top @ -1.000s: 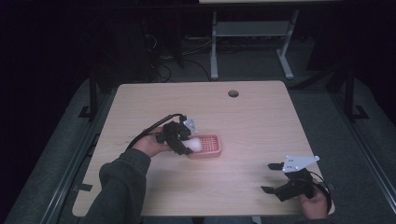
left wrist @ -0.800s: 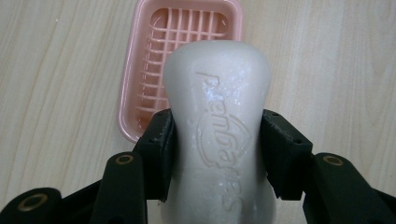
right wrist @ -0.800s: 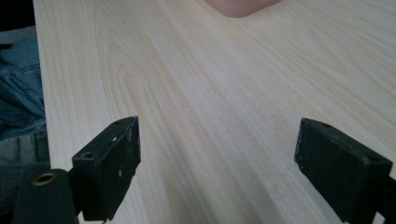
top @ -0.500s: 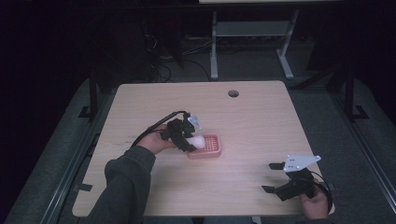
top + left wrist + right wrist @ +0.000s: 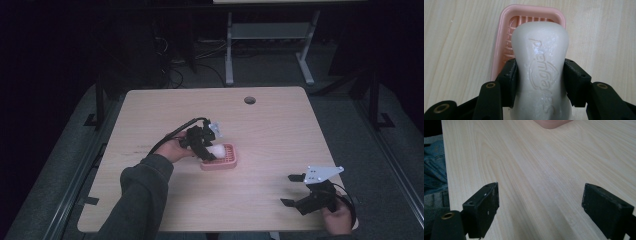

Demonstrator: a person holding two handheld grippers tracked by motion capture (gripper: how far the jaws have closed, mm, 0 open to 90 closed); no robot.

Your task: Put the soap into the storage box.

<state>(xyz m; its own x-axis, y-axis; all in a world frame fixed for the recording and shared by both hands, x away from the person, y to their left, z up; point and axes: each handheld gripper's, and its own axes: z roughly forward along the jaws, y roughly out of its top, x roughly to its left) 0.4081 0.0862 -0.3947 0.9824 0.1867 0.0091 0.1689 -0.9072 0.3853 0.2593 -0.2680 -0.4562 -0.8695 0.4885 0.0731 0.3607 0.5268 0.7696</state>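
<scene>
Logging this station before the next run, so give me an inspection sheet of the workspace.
Surface: wooden table, with a grommet hole near its far edge.
Job's things: white soap bar held over pink soap dish.
Clutter: nothing seen.
Grippers: left gripper shut on the soap bar; right gripper open, holding nothing, above bare wood.
Cables: black cable trails from left gripper.
Surroundings: dark; desk frame behind.

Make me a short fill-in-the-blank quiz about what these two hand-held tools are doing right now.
1. The left gripper is clamped on a white bar of ____.
2. Under that bar lies a pink ____ on the table.
3. The right gripper has its jaws ____, holding nothing.

Missing words: soap; soap dish; open
</scene>
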